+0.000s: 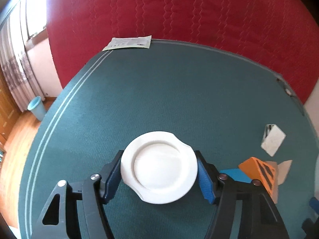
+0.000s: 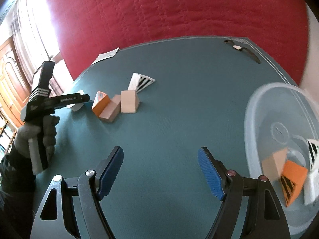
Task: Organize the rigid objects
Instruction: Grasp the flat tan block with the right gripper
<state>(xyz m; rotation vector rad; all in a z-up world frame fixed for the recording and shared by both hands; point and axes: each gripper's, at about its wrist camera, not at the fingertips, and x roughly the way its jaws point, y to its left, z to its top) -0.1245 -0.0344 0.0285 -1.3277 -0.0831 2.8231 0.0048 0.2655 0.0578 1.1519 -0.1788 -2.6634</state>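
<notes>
Held wide, the left gripper (image 1: 159, 176) has a white disc (image 1: 159, 167) between its blue pads (image 1: 205, 183); both pads are seen at the disc's rim, though a firm grip cannot be told. The disc is round with a raised inner ring and is seen above the green table (image 1: 159, 91). To its right, an orange block (image 1: 257, 171) with black stripes, a tan block (image 1: 283, 169) and a blue piece (image 1: 235, 174) are clustered near the right finger. Farther right, a white block (image 1: 273, 140) lies apart. At the far left edge of the table a paper sheet (image 1: 128, 42) is laid.

From the right wrist view, the right gripper (image 2: 160, 172) is spread open with nothing between its pads. A clear tub (image 2: 257, 107) is placed at the right, with an orange striped block (image 2: 292, 176), a tan block (image 2: 276, 162) and white pieces (image 2: 313, 183) inside. On the table's far middle, an orange wedge (image 2: 100, 101), two tan blocks (image 2: 129, 101) and a white striped wedge (image 2: 140, 82) are grouped closely. A watch (image 2: 239, 48) is laid at the far right. The left gripper's body (image 2: 45, 99) is seen at the left, held in a gloved hand (image 2: 39, 135).
</notes>
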